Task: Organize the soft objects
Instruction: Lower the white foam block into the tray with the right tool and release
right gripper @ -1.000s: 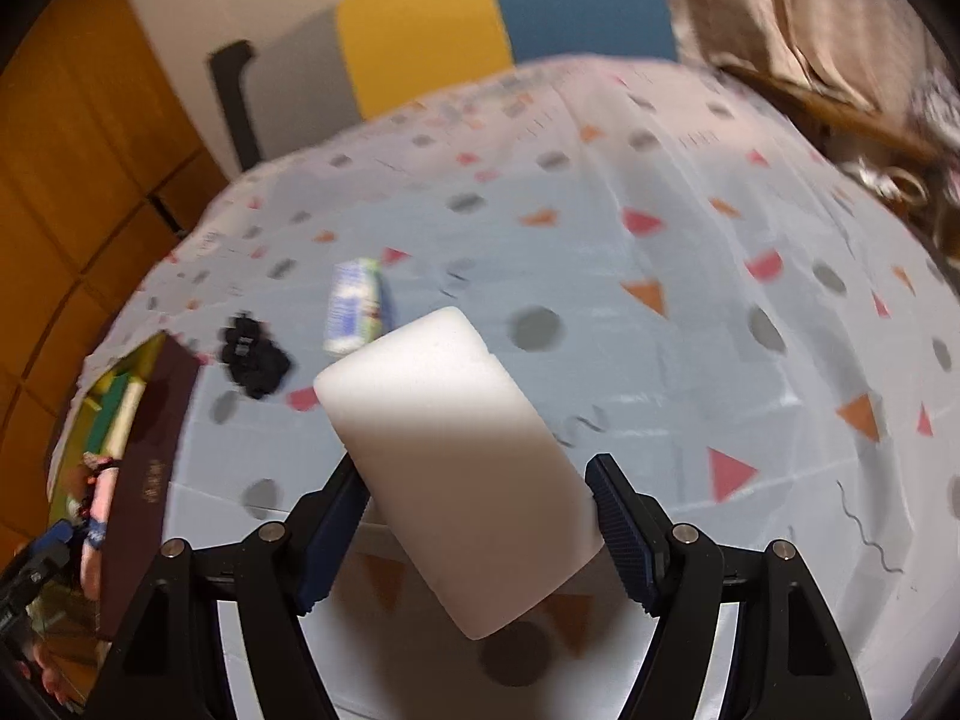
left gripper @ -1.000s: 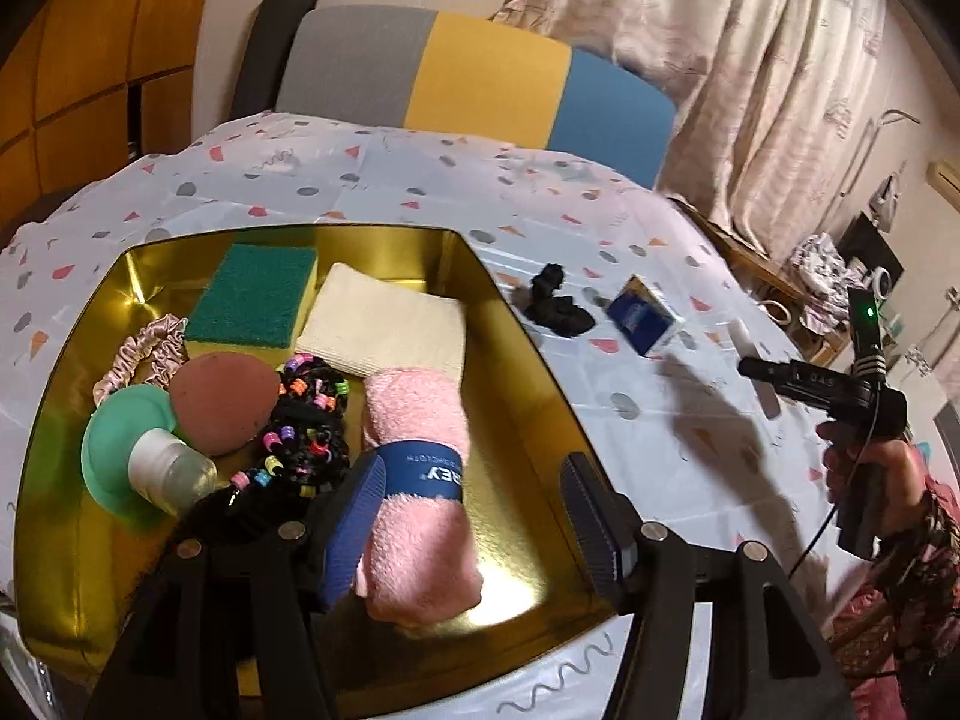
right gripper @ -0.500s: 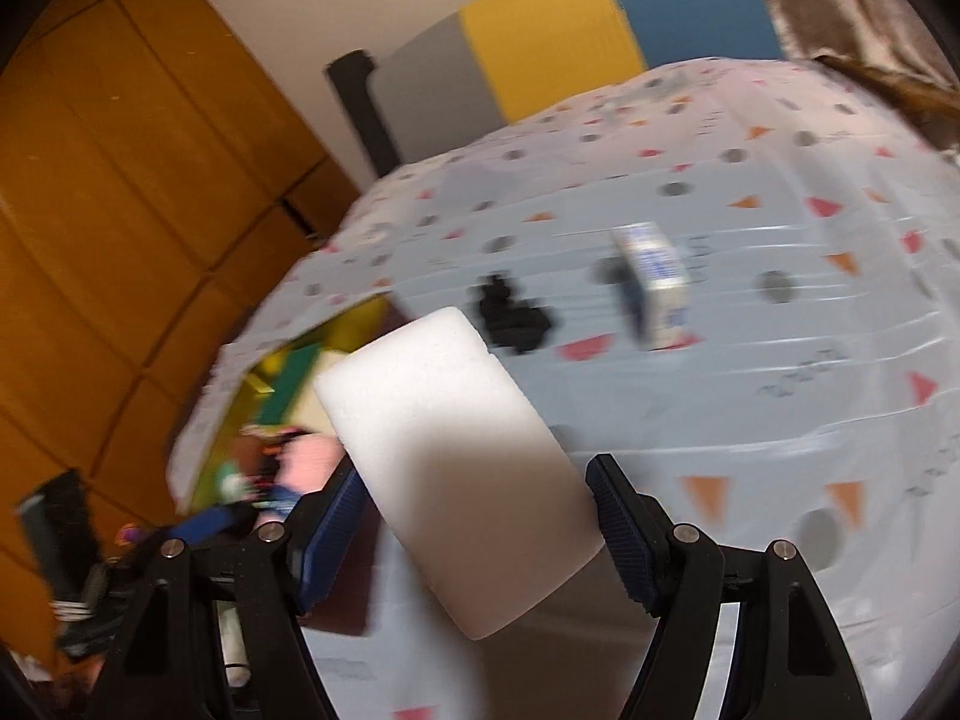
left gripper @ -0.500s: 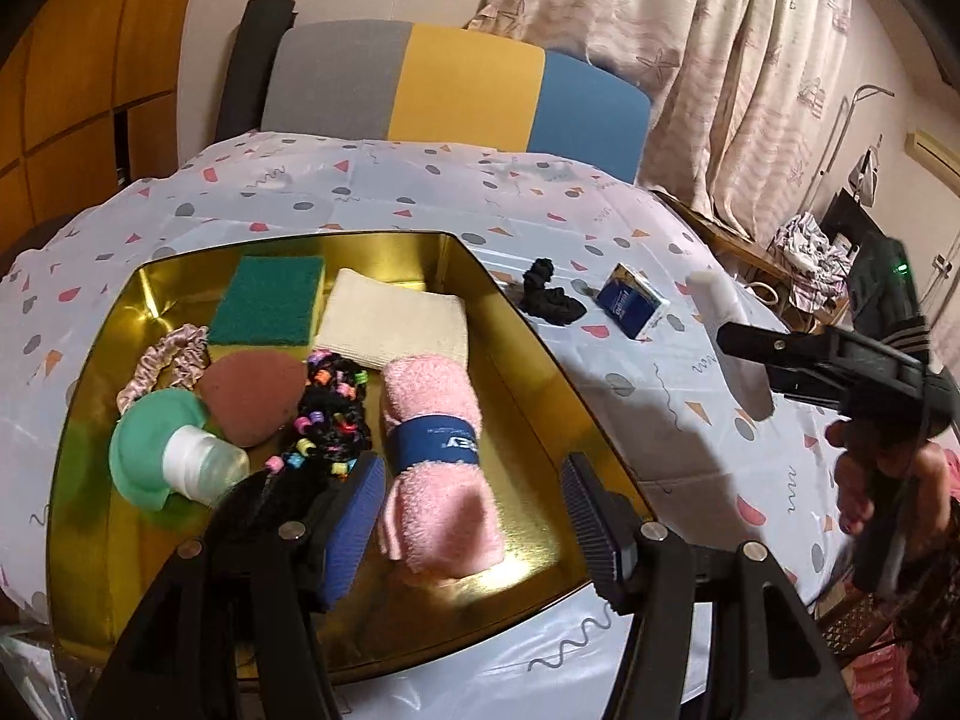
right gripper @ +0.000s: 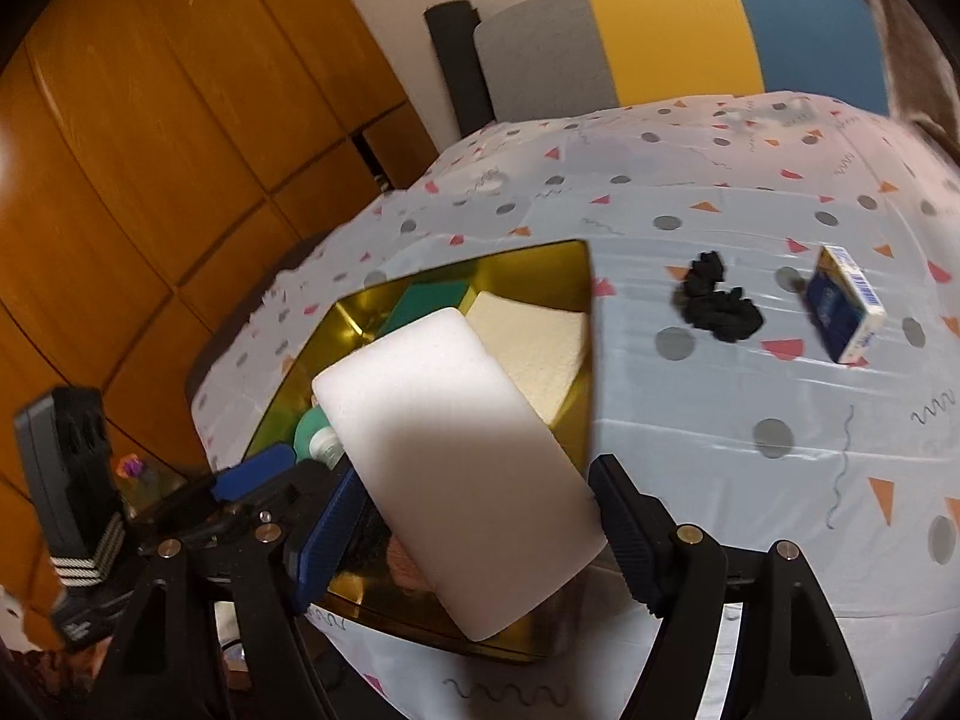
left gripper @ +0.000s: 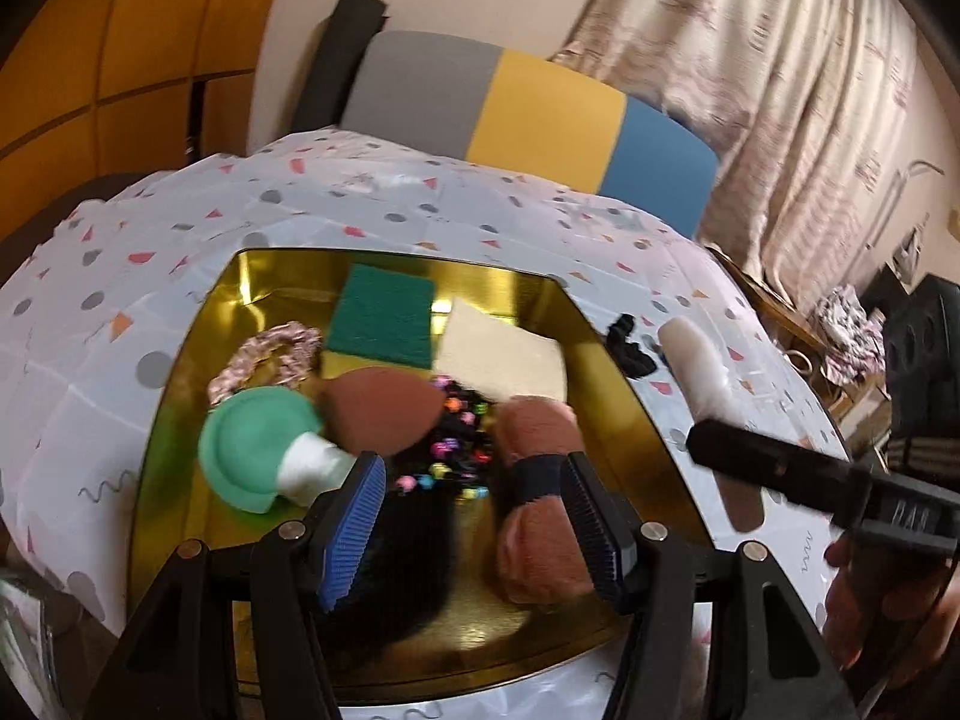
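Big table (right gripper: pixel 750 396) in a confetti cloth holds a gold tray (left gripper: pixel 606 372) packed with soft stuff: pink towel (left gripper: pixel 540 498), cream cloth (left gripper: pixel 498 354), green scourer (left gripper: pixel 384 324), brown puff (left gripper: pixel 378 414). Right gripper (right gripper: pixel 474 516) is clamped on a white sponge (right gripper: pixel 456 456), held up over the tray's near corner. Left gripper (left gripper: pixel 474 516) hangs over the tray, jaws spread, gripping nothing. Black scrunchie (right gripper: pixel 717 300) and a small box (right gripper: pixel 843 309) sit on the cloth outside.

Gripping a white sponge (right gripper: pixel 462 468) between the right gripper (right gripper: pixel 474 534) fingers, hovering above the gold tray (right gripper: pixel 576 372) near a black scrunchie (right gripper: pixel 717 300).
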A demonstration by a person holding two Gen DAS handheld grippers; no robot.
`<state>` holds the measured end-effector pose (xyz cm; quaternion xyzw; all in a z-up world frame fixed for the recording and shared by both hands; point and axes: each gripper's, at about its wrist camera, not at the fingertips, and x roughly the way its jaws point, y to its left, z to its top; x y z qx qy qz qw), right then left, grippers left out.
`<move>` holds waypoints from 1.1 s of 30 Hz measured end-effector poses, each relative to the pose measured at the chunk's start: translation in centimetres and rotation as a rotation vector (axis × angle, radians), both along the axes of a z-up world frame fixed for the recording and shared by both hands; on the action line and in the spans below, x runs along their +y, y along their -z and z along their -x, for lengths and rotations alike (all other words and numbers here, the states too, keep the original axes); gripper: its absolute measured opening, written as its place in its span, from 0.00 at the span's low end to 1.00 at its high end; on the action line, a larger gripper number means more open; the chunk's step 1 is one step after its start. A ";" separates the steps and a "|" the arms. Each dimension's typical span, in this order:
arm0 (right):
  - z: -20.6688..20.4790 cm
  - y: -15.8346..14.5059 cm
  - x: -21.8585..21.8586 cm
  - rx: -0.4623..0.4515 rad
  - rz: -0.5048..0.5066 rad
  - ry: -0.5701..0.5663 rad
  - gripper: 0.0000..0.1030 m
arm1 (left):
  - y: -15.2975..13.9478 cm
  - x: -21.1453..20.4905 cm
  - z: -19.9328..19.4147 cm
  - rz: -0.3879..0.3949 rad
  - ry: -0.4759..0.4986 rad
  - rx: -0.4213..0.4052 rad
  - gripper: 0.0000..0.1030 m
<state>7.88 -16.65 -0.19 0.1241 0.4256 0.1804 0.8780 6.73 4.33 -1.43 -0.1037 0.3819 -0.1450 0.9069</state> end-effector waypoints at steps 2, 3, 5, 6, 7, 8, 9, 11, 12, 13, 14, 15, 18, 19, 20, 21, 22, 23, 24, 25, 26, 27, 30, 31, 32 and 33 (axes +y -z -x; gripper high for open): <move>0.0 0.1 0.9 0.002 0.025 0.007 0.75 | 0.0 0.6 -0.2 0.014 -0.014 0.005 0.60; -0.2 0.2 1.2 0.007 0.034 0.011 0.75 | 0.0 0.9 -0.3 0.017 -0.022 0.006 0.60; -0.6 0.6 1.7 0.023 0.054 0.030 0.76 | -0.1 1.3 -0.4 0.021 -0.032 0.004 0.60; -0.8 0.8 2.0 0.029 0.067 0.038 0.77 | -0.1 1.5 -0.5 0.022 -0.036 0.002 0.60; -1.0 0.9 2.2 0.032 0.079 0.042 0.78 | -0.2 1.6 -0.5 0.023 -0.039 0.002 0.60; -1.1 1.1 2.4 0.033 0.097 0.051 0.78 | -0.2 1.8 -0.6 0.025 -0.043 0.002 0.60; -1.1 1.1 2.7 0.030 0.118 0.062 0.80 | -0.2 1.9 -0.6 0.027 -0.043 0.002 0.60; -0.9 1.2 3.2 0.015 0.156 0.075 0.82 | -0.2 2.1 -0.6 0.031 -0.045 0.006 0.60; -0.8 1.1 3.3 0.006 0.170 0.080 0.83 | -0.2 2.1 -0.6 0.032 -0.044 0.008 0.60; -0.7 1.1 3.4 -0.001 0.181 0.088 0.85 | -0.1 2.1 -0.6 0.033 -0.044 0.009 0.60; -0.6 1.1 3.4 -0.006 0.188 0.098 0.85 | -0.1 2.2 -0.6 0.033 -0.044 0.011 0.60; -0.4 1.0 3.2 -0.011 0.188 0.106 0.85 | -0.1 2.2 -0.6 0.034 -0.043 0.014 0.60; -0.1 0.9 2.8 -0.020 0.182 0.127 0.86 | 0.2 2.0 -0.6 0.036 -0.037 0.022 0.60; 0.0 0.8 2.6 -0.021 0.181 0.138 0.86 | 0.2 1.9 -0.6 0.034 -0.036 0.024 0.60; 0.0 0.8 2.4 -0.022 0.182 0.144 0.86 | 0.3 1.7 -0.5 0.031 -0.031 0.027 0.60; 0.0 0.8 2.2 -0.022 0.183 0.148 0.86 | 0.3 1.6 -0.5 0.030 -0.028 0.029 0.60; 0.1 0.8 2.1 -0.021 0.185 0.148 0.86 | 0.4 1.5 -0.4 0.030 -0.025 0.028 0.60; 0.3 0.8 2.0 -0.022 0.194 0.148 0.86 | 0.4 1.5 -0.3 0.029 -0.023 0.027 0.60; 0.4 0.8 1.9 -0.024 0.206 0.150 0.86 | 0.4 1.4 -0.3 0.026 -0.021 0.025 0.60; 0.6 0.7 1.9 -0.026 0.225 0.148 0.86 | 0.3 1.3 -0.2 0.023 -0.019 0.024 0.60; 0.7 0.7 1.9 -0.028 0.240 0.142 0.86 | 0.3 1.2 -0.2 0.022 -0.019 0.023 0.60; 0.8 0.7 1.9 -0.028 0.259 0.134 0.86 | 0.3 1.2 -0.2 0.022 -0.020 0.022 0.60; 1.2 0.8 2.0 -0.033 0.299 0.121 0.86 | 0.3 1.4 -0.2 0.024 -0.025 0.025 0.60; 1.4 0.7 1.9 -0.037 0.310 0.118 0.86 | 0.4 1.4 -0.3 0.025 -0.028 0.027 0.60; 1.6 0.7 1.8 -0.041 0.323 0.120 0.86 | 0.4 1.5 -0.3 0.028 -0.032 0.029 0.60; 1.9 0.5 1.6 -0.049 0.341 0.129 0.86 | 0.3 1.6 -0.3 0.030 -0.033 0.029 0.60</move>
